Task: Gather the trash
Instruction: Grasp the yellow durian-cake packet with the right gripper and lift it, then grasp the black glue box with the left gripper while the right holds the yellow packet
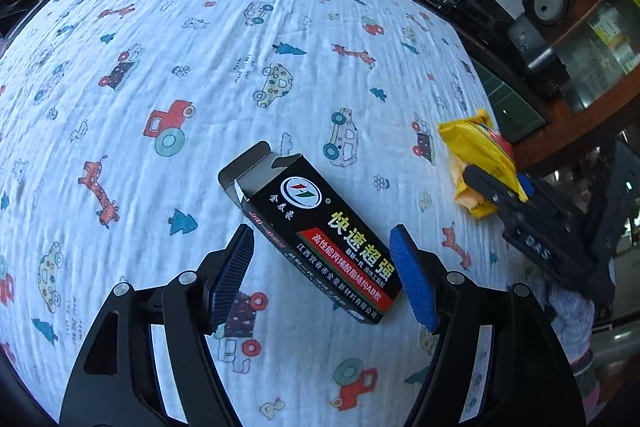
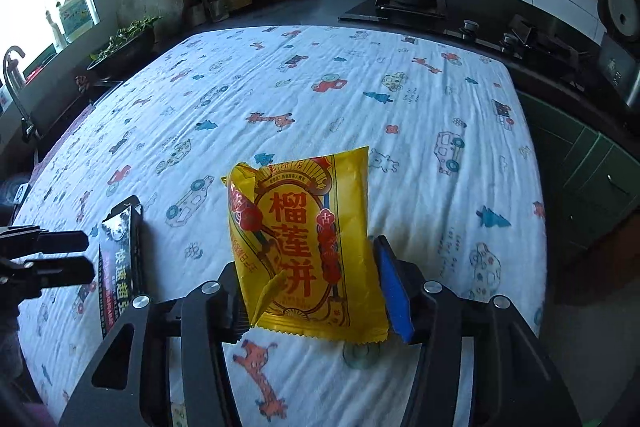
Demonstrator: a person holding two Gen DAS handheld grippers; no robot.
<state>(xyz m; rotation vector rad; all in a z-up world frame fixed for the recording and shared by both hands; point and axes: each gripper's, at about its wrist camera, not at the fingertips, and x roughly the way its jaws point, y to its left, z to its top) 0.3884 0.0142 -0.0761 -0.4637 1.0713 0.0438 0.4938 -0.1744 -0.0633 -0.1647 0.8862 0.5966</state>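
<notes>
One yellow foil snack wrapper (image 2: 308,247) being held upright between the narrowed jaws of the right gripper (image 2: 316,291), one black cardboard glue box (image 1: 320,235) lying on the cartoon-printed white cloth (image 1: 160,27), left gripper (image 1: 324,267) hovering wide open astride it, pads not touching.

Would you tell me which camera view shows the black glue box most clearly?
The left wrist view: the black glue box lies full-length between the open fingers of the left gripper, with its open end flap and printed face readable. The right wrist view catches it only at the left edge, foreshortened and dim.
</notes>
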